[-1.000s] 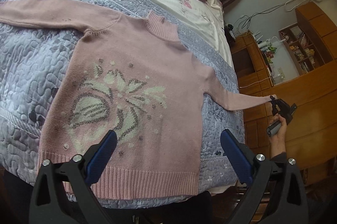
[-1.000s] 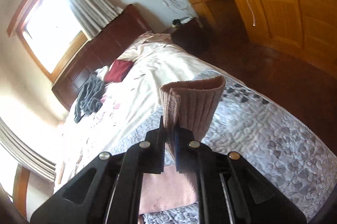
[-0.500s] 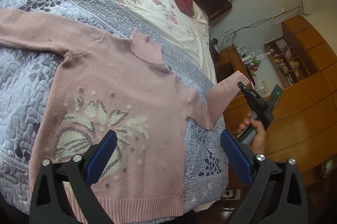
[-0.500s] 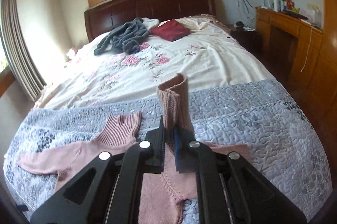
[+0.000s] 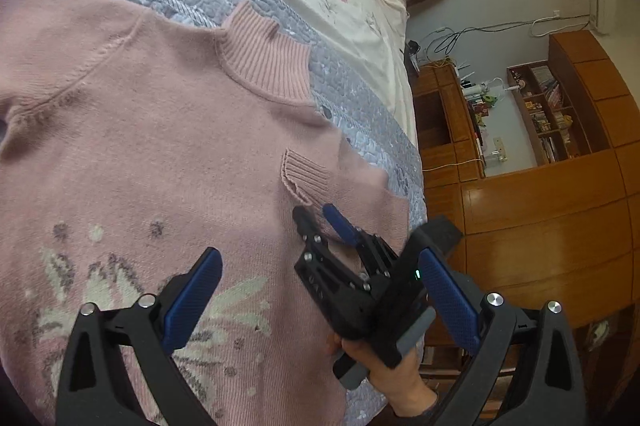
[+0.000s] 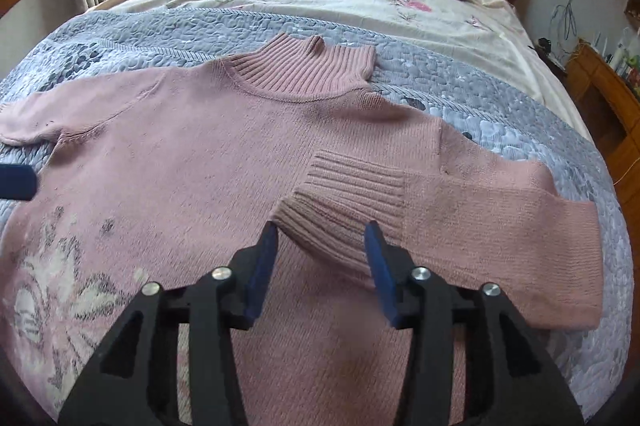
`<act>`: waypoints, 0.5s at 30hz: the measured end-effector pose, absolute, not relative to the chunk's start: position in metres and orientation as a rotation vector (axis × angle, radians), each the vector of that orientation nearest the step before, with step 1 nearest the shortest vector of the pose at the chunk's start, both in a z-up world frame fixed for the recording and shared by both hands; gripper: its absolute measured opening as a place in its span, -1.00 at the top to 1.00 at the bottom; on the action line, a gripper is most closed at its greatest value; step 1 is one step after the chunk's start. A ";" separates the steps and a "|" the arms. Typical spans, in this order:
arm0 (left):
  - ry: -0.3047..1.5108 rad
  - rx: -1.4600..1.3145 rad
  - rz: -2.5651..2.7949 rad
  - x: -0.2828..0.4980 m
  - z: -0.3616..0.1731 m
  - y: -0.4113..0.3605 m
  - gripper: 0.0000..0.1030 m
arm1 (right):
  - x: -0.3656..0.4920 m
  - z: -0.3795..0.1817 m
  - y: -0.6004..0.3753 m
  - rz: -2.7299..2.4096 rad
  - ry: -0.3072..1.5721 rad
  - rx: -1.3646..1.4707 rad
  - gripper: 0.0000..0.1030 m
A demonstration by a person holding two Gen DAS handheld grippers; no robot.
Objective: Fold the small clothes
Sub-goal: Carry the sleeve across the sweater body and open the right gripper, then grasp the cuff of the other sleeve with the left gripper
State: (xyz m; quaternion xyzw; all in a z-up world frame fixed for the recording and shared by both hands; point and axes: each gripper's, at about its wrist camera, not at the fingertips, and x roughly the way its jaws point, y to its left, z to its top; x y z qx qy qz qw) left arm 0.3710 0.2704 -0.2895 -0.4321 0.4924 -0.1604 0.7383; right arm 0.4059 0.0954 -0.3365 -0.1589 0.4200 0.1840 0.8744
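On bed quilt: pink sweater flat, right sleeve cuff folded onto chest. Right hand-held gripper open, empty, just behind cuff. Left hand-held gripper wide open, empty. Risk: withdrawing fingers snag ribbing, dragging sleeve back off.

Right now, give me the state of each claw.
Left claw: open, holding nothing.
Right claw: open, sleeve cuff lying loose between its fingers.
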 end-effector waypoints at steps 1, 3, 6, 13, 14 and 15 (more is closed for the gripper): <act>1.100 -0.964 -0.370 0.385 -0.301 0.266 -0.92 | 0.396 -0.333 0.088 0.382 0.866 -0.314 -0.03; 1.135 -1.034 -0.402 0.413 -0.324 0.258 -0.92 | 0.375 -0.324 0.066 0.370 0.863 -0.244 -0.09; 1.214 -1.070 -0.422 0.454 -0.356 0.243 -0.92 | 0.335 -0.314 0.027 0.334 0.861 -0.123 -0.22; 1.347 -0.955 -0.450 0.492 -0.380 0.202 -0.80 | 0.240 -0.338 -0.039 0.197 0.896 0.047 -0.33; 1.363 -0.922 -0.448 0.494 -0.378 0.198 -0.52 | 0.232 -0.344 -0.043 0.188 0.910 0.054 -0.33; 1.394 -0.874 -0.411 0.495 -0.379 0.196 0.48 | 0.227 -0.350 -0.045 0.185 0.923 0.064 -0.33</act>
